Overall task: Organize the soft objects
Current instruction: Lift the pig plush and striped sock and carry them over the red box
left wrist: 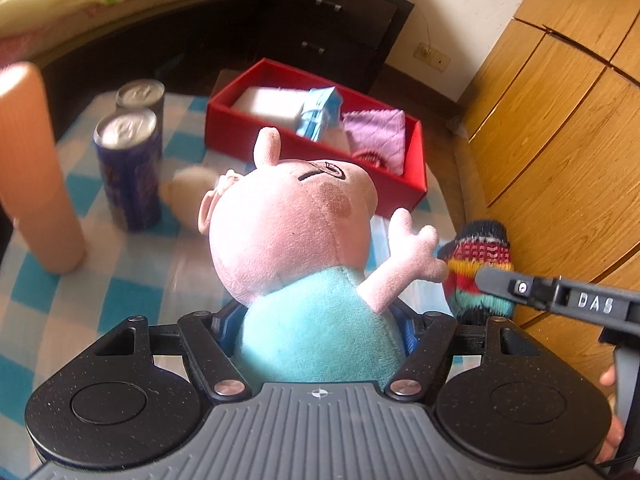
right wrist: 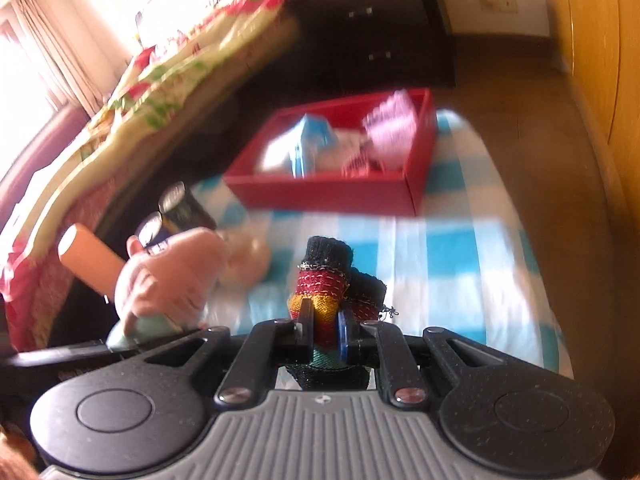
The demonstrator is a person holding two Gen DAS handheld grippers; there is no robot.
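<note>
The red box (left wrist: 412, 160) lies straight ahead of both claws across the checked tabletop (left wrist: 120, 280). The left claw (left wrist: 320, 332) pinches the fleecy pig plush (left wrist: 296, 240) at its teal body, upright. The right claw (right wrist: 326, 336) is pressed together on a ribbed, striped knit sock (right wrist: 324, 280), standing on end.

Ahead of the left tool (left wrist: 316, 320) a box (left wrist: 240, 136) is set on the bench (left wrist: 120, 280); two cans (left wrist: 130, 168) are placed left of it.
</note>
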